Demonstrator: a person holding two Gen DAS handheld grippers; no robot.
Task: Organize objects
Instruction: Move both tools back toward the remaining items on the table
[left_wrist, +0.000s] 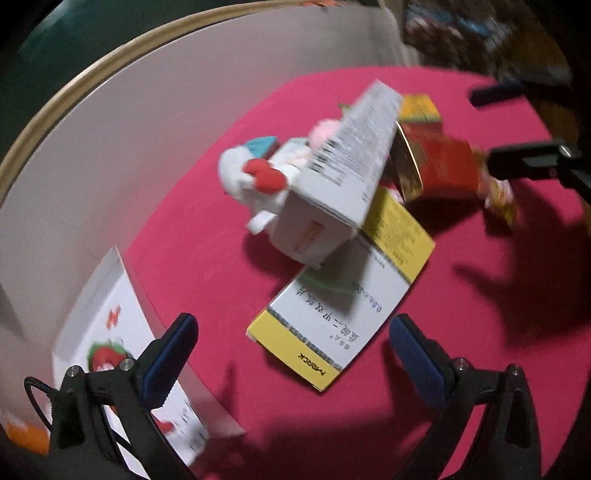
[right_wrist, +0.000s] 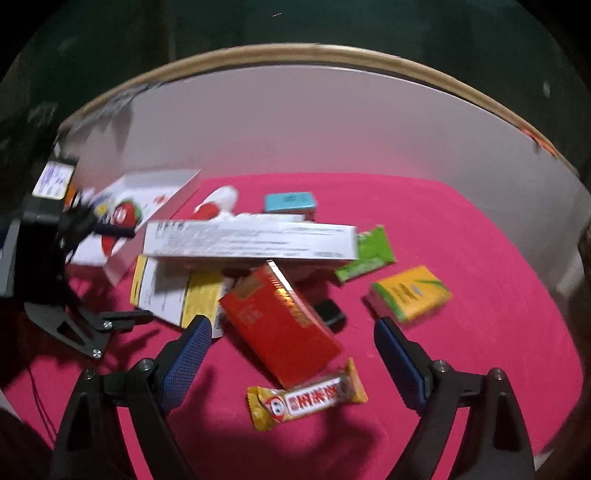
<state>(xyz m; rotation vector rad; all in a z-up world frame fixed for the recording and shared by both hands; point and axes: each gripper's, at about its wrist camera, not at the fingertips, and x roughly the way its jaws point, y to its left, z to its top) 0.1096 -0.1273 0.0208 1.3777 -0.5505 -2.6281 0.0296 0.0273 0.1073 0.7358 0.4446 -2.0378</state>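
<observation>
A pile of objects lies on a pink mat (left_wrist: 192, 236) (right_wrist: 480, 258). A long white box (left_wrist: 347, 155) (right_wrist: 251, 240) leans across a yellow-and-white medicine box (left_wrist: 343, 314) (right_wrist: 173, 291) and a white plush toy (left_wrist: 255, 177) (right_wrist: 218, 199). A red box (left_wrist: 439, 166) (right_wrist: 284, 325) lies beside them. A yellow snack bar (right_wrist: 306, 398), a yellow-green box (right_wrist: 410, 291), a green packet (right_wrist: 369, 251) and a blue box (right_wrist: 291, 201) lie around. My left gripper (left_wrist: 291, 354) is open above the medicine box. My right gripper (right_wrist: 291, 347) is open over the red box.
A white box with a strawberry picture (left_wrist: 118, 343) (right_wrist: 136, 210) lies at the mat's edge on the white table (left_wrist: 110, 147) with a wooden rim (right_wrist: 332, 55). A small black object (right_wrist: 330, 312) lies by the red box. The right gripper shows in the left view (left_wrist: 517, 162).
</observation>
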